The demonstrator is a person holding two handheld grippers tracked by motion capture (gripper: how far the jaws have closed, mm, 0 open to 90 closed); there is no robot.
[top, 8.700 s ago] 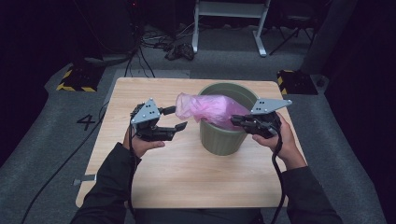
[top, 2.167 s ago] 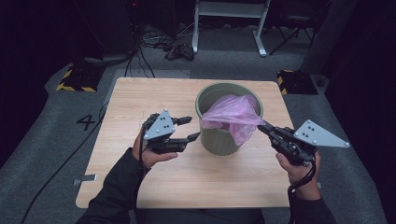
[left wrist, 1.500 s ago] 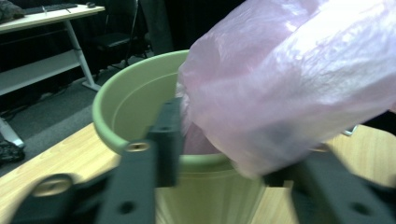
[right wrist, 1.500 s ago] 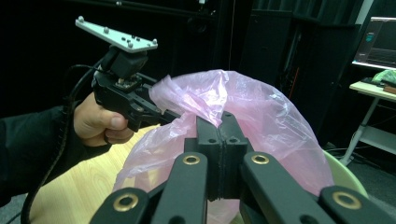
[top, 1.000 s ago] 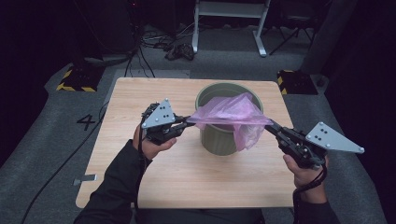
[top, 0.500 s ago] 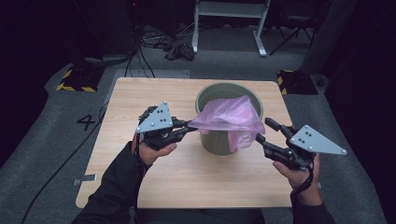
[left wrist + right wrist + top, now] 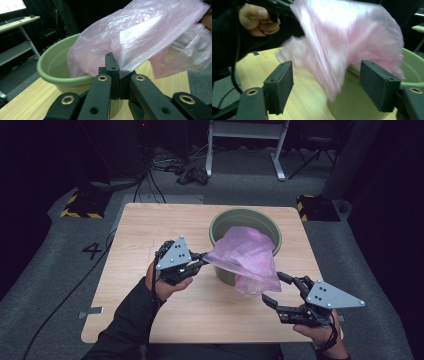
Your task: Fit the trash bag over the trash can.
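The left gripper was clamped on an edge of the pink bag, its jaws pressed together with the thin plastic pinched between them; in the left gripper view the film rose from the closed jaws and spread up and to the right. The bag hung over the near rim of the green bin, part of it draped inside the bin and part falling down its near outer wall towards the worktop. The bin stood on the far right part of the worktop.

The right gripper sat low, near the front right corner of the worktop, apart from the bag's lower end. Its jaws had just been opening and stood wide; in the right gripper view the blurred bag hung beyond the two pads, neither pad pressing on it. The left hand showed beyond the bag in that view.
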